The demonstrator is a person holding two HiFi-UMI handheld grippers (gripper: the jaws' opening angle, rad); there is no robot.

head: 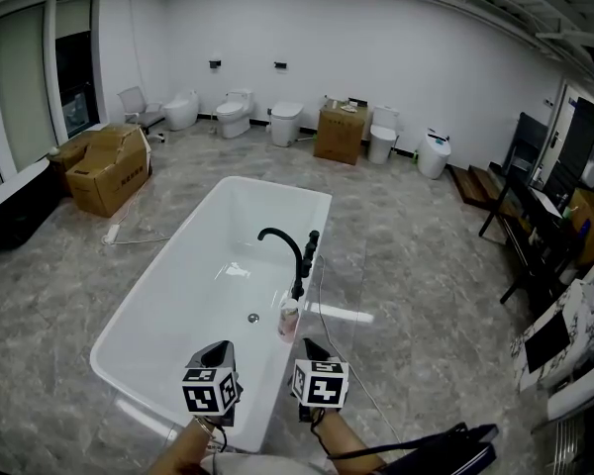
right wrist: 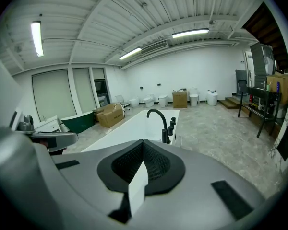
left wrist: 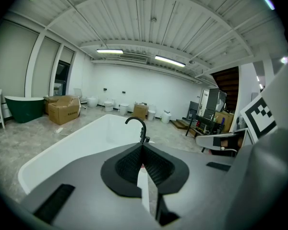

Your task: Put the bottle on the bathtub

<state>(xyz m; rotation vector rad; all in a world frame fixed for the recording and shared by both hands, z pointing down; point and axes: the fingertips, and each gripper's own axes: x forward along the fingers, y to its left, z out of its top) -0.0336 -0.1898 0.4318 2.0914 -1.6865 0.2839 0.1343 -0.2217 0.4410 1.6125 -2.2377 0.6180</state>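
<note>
**Both grippers closed and empty; bottle standing on the tub rim**

The left gripper [left wrist: 143,146] is pressing its two jaws together at the tips, with nothing caught between them. The right gripper [right wrist: 143,143] is doing the same and is holding nothing.

In the head view the two are sitting side by side at the bottom of the frame, their marker cubes facing the camera. Both are pointing forward and somewhat downward. The left hand [head: 193,448] and the right hand [head: 339,431] are gripping them from below. The left gripper is hovering over the near end of the tub, and the right one is hovering just outside the tub's right rim.

A grey stone-patterned floor [head: 426,265] is spreading across a white-walled room. A white rectangular bathtub [head: 148,310] is standing in the middle of it. Brown cardboard boxes [head: 109,171] are lying to the left, and white toilets [head: 236,114] are lining the far wall. A black gooseneck faucet [head: 289,250] is rising from the tub's right rim. The small pale bottle [head: 288,320] is standing upright on that same rim, just on the near side of the faucet's base and near the right gripper's tip.
</note>
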